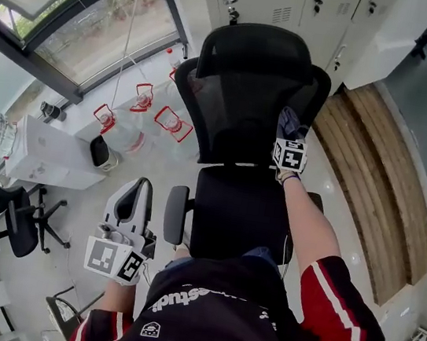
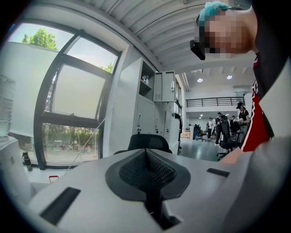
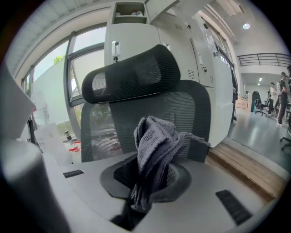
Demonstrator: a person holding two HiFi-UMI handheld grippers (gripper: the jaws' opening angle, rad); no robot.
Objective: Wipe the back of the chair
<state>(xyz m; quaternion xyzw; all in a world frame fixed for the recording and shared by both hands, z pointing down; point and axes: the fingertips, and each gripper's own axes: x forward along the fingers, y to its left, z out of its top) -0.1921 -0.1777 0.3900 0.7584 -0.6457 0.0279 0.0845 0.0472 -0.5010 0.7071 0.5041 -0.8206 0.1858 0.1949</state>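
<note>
Left tool (image 1: 139, 190): jaws together, nothing between them. It sits low beside the armrest (image 1: 176, 214), well apart from the chair back (image 1: 243, 103).
Right tool (image 1: 291, 131): clamped on a grey cloth (image 3: 154, 150). It is the nearer tool, with the upright mesh straight ahead of it, right of centre. Whether the cloth touches the mesh cannot be told. Judgement: the wipe falls to the right tool.

I count two office chairs close by: the black mesh chair (image 1: 249, 92) and one dark chair (image 1: 19, 220) near the window. There are two grippers, the left gripper (image 2: 146, 154) and the right gripper (image 3: 145, 182), and one grey cloth (image 3: 157, 145). On the floor stand three red-handled water jugs (image 1: 103, 119) (image 1: 143, 98) (image 1: 174, 124).
</note>
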